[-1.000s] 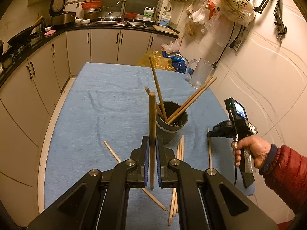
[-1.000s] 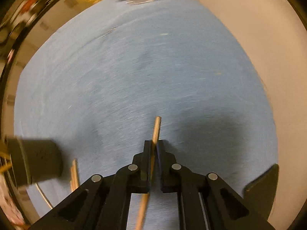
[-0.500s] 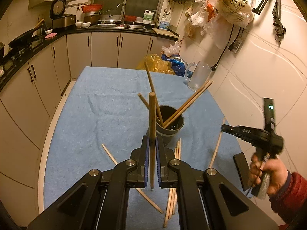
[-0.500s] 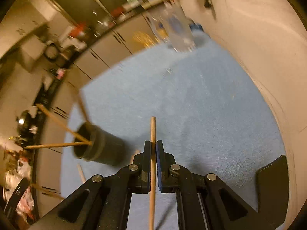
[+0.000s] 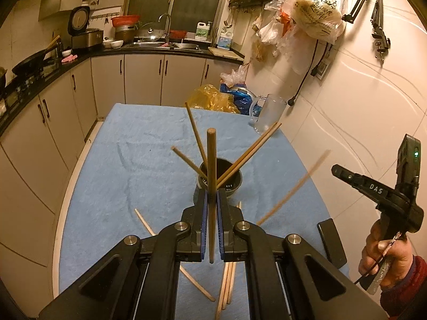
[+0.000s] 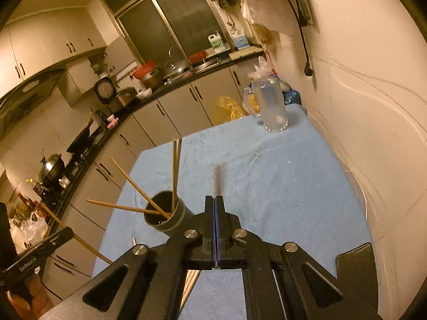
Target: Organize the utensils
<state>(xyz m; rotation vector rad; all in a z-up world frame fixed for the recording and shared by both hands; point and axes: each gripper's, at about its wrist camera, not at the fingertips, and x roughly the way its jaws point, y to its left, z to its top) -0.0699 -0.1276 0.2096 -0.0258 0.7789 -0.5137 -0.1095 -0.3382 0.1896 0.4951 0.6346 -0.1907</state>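
Holding several wooden chopsticks (image 5: 241, 157), leaning apart: dark cup (image 5: 234, 184).

1. My way to the dark holder (image 5: 220, 176) is crowded: chopsticks (image 5: 244, 155) fan out of its mouth.
2. Loose chopsticks (image 5: 226, 288) litter the blue cloth (image 5: 120, 165) near me.
3. The left half of the cloth lies bare.
4. A glass mug (image 6: 272, 106) blocks the far right corner, seemingly close to the wall.
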